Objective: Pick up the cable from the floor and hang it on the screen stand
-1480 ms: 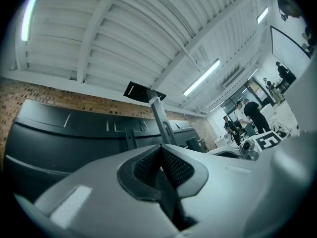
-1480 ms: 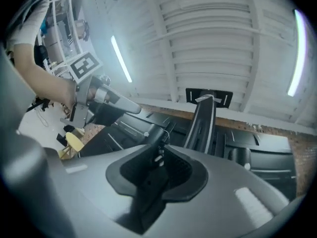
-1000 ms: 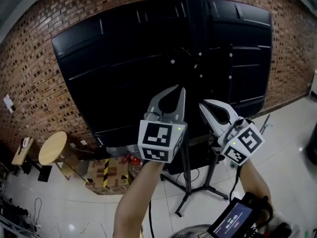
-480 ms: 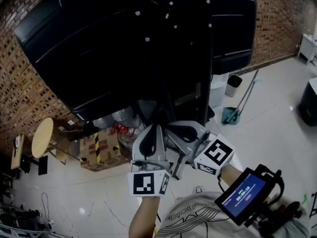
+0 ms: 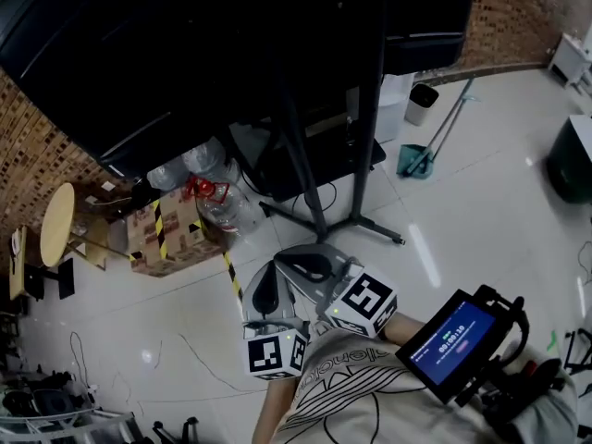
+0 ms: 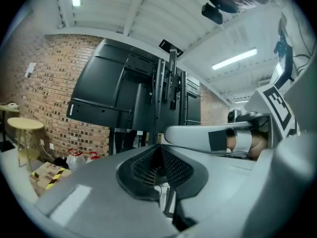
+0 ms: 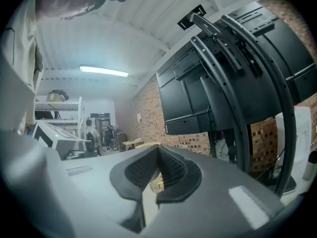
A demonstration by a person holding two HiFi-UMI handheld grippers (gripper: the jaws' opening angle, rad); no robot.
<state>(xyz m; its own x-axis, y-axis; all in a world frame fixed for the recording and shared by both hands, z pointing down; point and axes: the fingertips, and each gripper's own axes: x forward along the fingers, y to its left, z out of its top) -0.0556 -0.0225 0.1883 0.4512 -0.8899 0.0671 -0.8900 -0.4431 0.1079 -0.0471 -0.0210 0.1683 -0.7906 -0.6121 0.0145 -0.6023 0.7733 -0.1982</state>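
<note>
FYI left hand-held gripper point(image 6: 159, 150) and right hand-held gripper point(image 7: 157, 152) are both clenched, nothing btwn jaws, held low by your torso, well short of the screen stand point(image 5: 363, 188). Task cable: can't pin it. A thin lead point(image 5: 208, 359) lies on the floor point(image 5: 481, 211) to your left. Stand's upper part is cut off and black-on-black, so a hung cable wouldn't show. Scene fits either. Pan up the stand, then along the floor, before committing a hand.

Screen point(image 5: 185, 54) cut off by top edge, distant person point(image 7: 90, 130) too small to make out
</note>
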